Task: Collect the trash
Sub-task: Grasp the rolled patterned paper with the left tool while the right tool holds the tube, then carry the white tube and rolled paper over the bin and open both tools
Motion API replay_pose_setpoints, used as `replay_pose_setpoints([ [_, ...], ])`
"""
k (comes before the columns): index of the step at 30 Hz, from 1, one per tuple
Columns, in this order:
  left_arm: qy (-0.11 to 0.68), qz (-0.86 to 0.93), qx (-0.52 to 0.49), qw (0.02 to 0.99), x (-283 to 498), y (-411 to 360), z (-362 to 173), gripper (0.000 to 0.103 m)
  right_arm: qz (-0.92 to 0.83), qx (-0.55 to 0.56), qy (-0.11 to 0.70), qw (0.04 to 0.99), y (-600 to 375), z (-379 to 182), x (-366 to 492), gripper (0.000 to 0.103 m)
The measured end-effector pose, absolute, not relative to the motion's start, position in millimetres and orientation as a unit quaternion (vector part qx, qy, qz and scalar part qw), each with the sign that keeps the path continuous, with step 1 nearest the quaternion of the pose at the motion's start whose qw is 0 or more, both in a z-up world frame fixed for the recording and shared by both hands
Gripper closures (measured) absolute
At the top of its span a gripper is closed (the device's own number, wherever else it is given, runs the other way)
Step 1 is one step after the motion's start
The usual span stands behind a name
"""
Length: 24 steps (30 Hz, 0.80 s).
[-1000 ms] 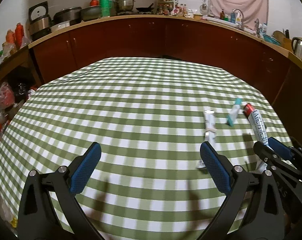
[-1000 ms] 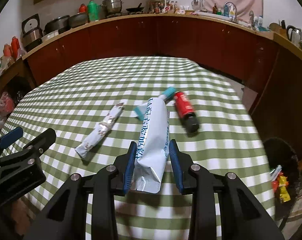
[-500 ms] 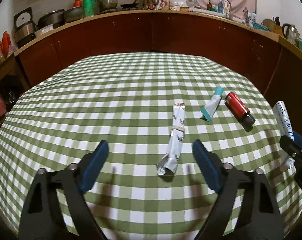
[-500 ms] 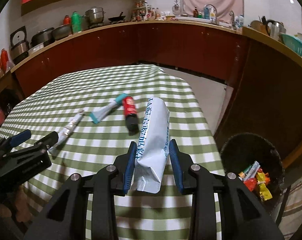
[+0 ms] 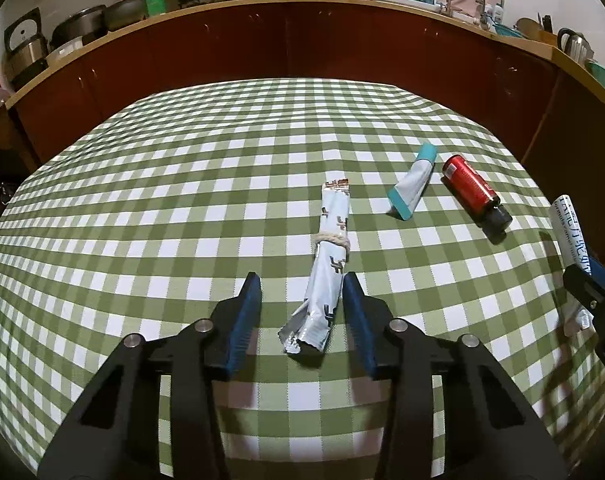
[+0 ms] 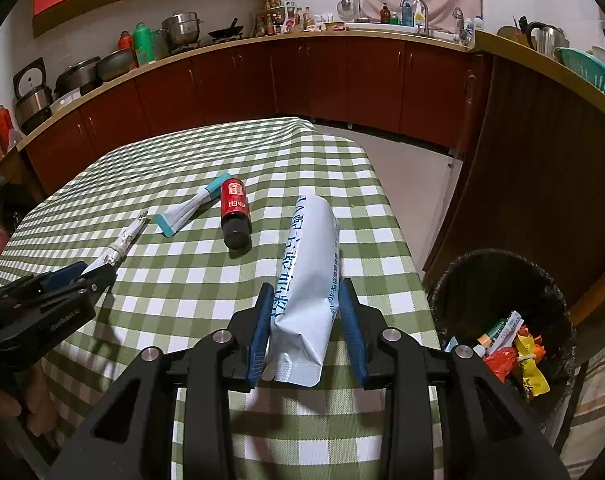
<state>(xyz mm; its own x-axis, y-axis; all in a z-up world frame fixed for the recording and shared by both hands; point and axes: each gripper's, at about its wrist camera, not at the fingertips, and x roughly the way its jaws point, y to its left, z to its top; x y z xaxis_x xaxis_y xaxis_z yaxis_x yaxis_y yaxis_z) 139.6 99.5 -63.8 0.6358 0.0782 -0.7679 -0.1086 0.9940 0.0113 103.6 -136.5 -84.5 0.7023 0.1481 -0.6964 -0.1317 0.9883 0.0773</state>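
Beside the table's right edge, on the floor, stands a round black-lined trash bin (image 6: 502, 320). It holds crumpled yellow and red wrappers and a small tube or carton with orange and green print; that lettering is too small to read.

On the green-and-white checked tablecloth (image 5: 182, 200) lie three loose items:
- A rolled silver-blue foil packet (image 5: 330, 264), flattened and creased, bound round its middle with pale twine. It bears repeated dark marks that cannot be read.
- A small squeezed tube (image 5: 412, 188) with teal cap and teal crimped end, just beside the bottle.
- A red cylindrical bottle (image 5: 470, 190) lying on its side, with a black cap and a label with white print that is illegible.

The left gripper (image 5: 302, 304) straddles the near end of the foil packet. Its blue ribbed jaws are closing; the right pad sits against the packet's edge, while a gap remains at the left pad.

The right gripper (image 6: 306, 328) is clamped on a white plastic pouch (image 6: 310, 264), smooth and glossy with a sealed flat lower end. The pouch carries blue printed characters down its length and a line of fine text, not readable in full. It is held above the table's right edge, near the bin.
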Motion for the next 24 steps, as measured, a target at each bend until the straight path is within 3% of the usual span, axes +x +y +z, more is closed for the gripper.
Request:
replay_pose_setpoints([
  [4,0.423,0.035,-0.018,0.905,139,97,-63,0.082,0.075,0.011,0.379,0.922,-136,-85,104,0.069],
  [6,0.423,0.031,-0.016,0.905,138,95,-63,0.086,0.076,0.011,0.380,0.922,-137,-87,104,0.069],
  [24,0.392,0.021,-0.003,0.920,107,69,-37,0.087,0.078,0.010,0.367,0.927,-142,-78,90,0.069],
])
